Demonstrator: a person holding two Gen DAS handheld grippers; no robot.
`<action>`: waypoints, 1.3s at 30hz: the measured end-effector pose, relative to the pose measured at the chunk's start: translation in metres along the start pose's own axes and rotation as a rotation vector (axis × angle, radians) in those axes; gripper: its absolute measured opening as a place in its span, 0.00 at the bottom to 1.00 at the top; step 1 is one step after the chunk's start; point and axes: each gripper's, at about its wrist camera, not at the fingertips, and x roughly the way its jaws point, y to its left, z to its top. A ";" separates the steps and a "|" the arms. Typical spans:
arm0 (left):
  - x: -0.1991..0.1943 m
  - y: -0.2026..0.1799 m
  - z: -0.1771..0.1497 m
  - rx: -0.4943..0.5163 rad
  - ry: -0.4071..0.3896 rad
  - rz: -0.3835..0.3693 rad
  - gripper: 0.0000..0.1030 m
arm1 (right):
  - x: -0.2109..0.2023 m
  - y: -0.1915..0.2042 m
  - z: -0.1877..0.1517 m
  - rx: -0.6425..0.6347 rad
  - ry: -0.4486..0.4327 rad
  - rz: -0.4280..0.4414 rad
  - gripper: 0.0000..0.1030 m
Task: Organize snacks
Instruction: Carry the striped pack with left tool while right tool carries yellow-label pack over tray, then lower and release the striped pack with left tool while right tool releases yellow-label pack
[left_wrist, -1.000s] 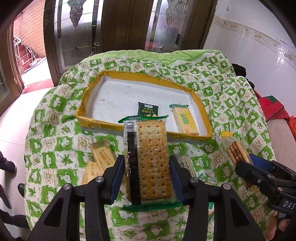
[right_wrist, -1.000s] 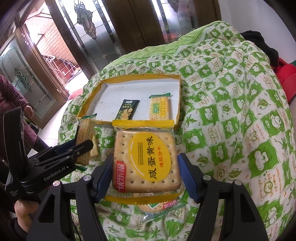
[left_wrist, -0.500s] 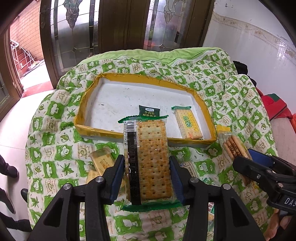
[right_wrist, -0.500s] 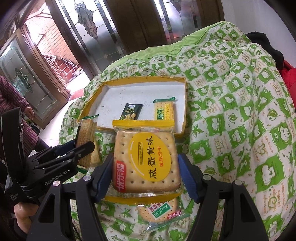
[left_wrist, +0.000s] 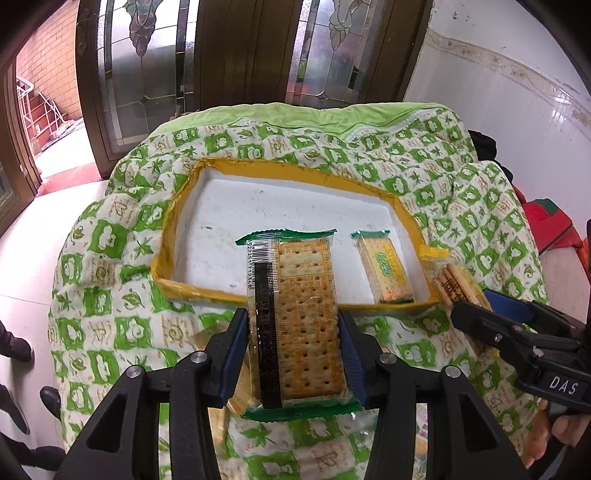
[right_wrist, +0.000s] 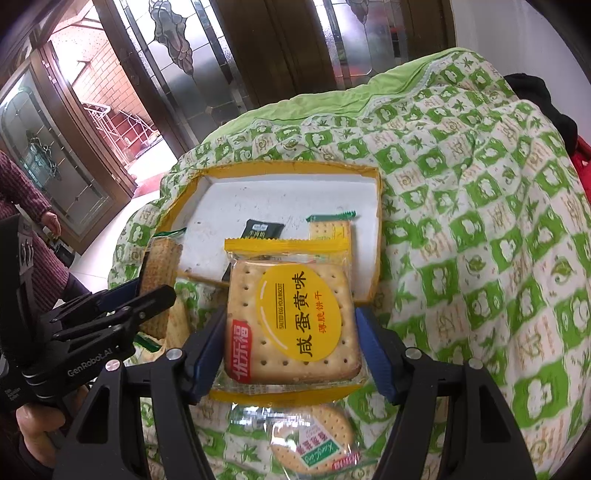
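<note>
Yellow-rimmed tray (left_wrist: 295, 173) — 2 snack packets (left_wrist: 386, 267)

**Snack packs and tray**

Green-edged cracker pack (left_wrist: 295, 325): long, lifted, far end over yellow-rimmed white tray (left_wrist: 258, 173). Square yellow-label cracker pack (right_wrist: 293, 325): lifted near tray's front rim. In tray, flat: dark small packet (right_wrist: 263, 229), green-yellow cracker pack (left_wrist: 384, 267).

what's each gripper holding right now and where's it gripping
Left hand-held gripper: green-edged cracker pack, clamped by its two long sides near the lower end. Right hand-held gripper: yellow salted egg yolk biscuit pack, clamped by its left and right sides.
</note>
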 end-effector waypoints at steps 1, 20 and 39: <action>0.002 0.003 0.003 0.001 0.001 0.003 0.49 | 0.001 0.000 0.002 -0.001 -0.001 0.000 0.66; 0.042 0.020 0.040 -0.029 0.038 -0.026 0.49 | 0.052 -0.010 0.051 0.026 0.022 -0.020 0.66; 0.094 0.002 0.070 -0.026 0.086 -0.043 0.49 | 0.092 -0.028 0.078 0.056 0.047 -0.034 0.66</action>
